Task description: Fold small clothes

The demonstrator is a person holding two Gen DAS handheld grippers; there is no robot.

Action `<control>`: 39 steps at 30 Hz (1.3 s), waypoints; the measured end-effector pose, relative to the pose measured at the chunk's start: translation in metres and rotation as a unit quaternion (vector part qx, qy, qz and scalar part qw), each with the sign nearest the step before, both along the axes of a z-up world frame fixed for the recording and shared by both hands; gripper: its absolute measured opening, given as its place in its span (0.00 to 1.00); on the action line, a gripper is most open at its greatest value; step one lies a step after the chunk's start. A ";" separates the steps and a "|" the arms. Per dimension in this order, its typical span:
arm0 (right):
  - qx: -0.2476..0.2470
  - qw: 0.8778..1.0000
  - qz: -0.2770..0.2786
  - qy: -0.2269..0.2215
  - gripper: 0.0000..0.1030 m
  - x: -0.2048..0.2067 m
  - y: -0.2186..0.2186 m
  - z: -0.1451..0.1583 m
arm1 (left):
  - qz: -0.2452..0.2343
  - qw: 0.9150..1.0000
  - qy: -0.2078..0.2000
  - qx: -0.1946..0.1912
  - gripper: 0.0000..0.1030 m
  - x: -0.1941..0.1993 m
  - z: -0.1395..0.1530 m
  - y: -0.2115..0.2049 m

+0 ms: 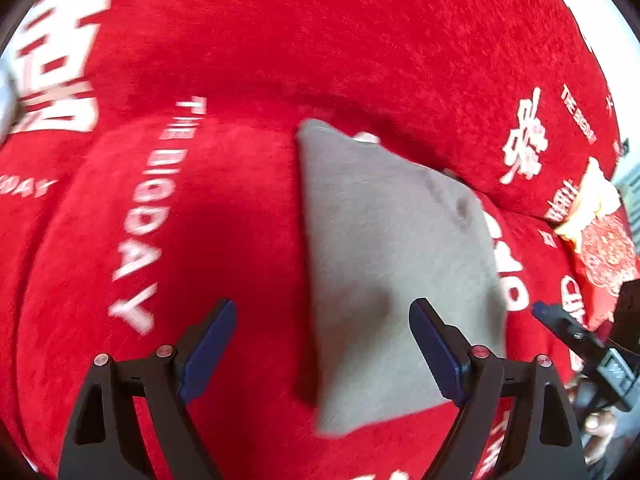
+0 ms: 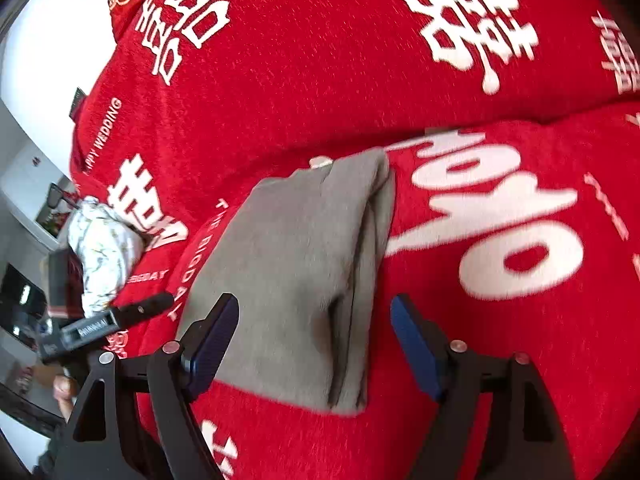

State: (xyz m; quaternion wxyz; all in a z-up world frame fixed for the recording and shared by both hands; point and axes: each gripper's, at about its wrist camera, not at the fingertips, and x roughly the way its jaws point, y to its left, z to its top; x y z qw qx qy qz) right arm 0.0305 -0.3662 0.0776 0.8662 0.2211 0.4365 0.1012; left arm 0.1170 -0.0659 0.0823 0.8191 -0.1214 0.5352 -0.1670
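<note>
Red plush covers (image 1: 360,60) printed with white wedding characters drape what looks like a sofa, seat and backrest alike, and on the seat lies the grey garment (image 1: 384,264), already folded into a tidy oblong with its layered edges showing along one long side in the right wrist view. The left tool (image 1: 322,344) hangs just above the near end of the garment, its blue pads spread wide and gripping nothing; the right tool (image 2: 314,344) sits over the opposite side, likewise wide open and empty. A white patterned bundle (image 2: 102,252) rests further along the seat, and a red and gold cushion (image 1: 600,248) sits at the other end. From where I stand the fold looks nearly finished, so the sensible thing would be one last halving or a simple tidy-up: pinch both corners of the near short edge at once, catching every layer, lift low, carry it evenly to the far edge so the stacked sides stay aligned, then release together and press flat.
</note>
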 end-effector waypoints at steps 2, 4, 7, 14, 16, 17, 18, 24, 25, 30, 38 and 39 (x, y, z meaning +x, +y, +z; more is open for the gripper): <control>-0.009 1.000 -0.012 0.013 0.79 0.018 -0.001 -0.004 | -0.020 0.999 0.031 -0.018 0.86 0.019 -0.010 -0.012; 0.016 0.999 -0.021 0.040 0.80 0.036 -0.010 -0.017 | -0.035 0.996 0.068 -0.034 0.86 0.037 -0.026 -0.024; 0.052 0.995 -0.038 0.077 0.80 0.059 -0.018 -0.041 | -0.042 0.991 0.115 -0.052 0.87 0.064 -0.055 -0.034; 0.101 0.990 -0.017 0.096 0.66 0.103 0.003 -0.086 | -0.077 0.994 0.076 -0.002 0.93 0.089 -0.059 -0.067; 0.065 0.993 -0.005 0.095 0.63 0.109 0.017 -0.085 | -0.086 0.994 0.069 0.002 0.93 0.089 -0.059 -0.070; 0.057 0.994 0.000 0.096 0.63 0.110 0.019 -0.085 | -0.090 0.994 0.068 -0.005 0.93 0.089 -0.061 -0.069; 0.054 0.994 0.006 0.095 0.63 0.110 0.020 -0.085 | -0.097 0.993 0.066 -0.011 0.94 0.089 -0.062 -0.067; 0.062 0.994 0.019 0.084 0.65 0.109 0.018 -0.088 | -0.111 0.993 0.043 0.001 0.99 0.085 -0.063 -0.076; 0.056 0.995 0.024 0.078 0.66 0.108 0.020 -0.088 | -0.110 0.993 0.043 0.000 0.99 0.085 -0.063 -0.075; 0.048 0.996 0.025 0.065 0.66 0.105 0.022 -0.088 | -0.102 0.994 0.024 0.010 0.97 0.080 -0.064 -0.078; -0.006 0.995 0.009 0.096 0.44 0.110 0.046 -0.064 | -0.118 0.993 -0.012 0.023 0.55 0.065 -0.041 -0.082; -0.015 0.995 0.010 0.097 0.44 0.110 0.049 -0.061 | -0.120 0.992 -0.015 0.032 0.52 0.062 -0.037 -0.083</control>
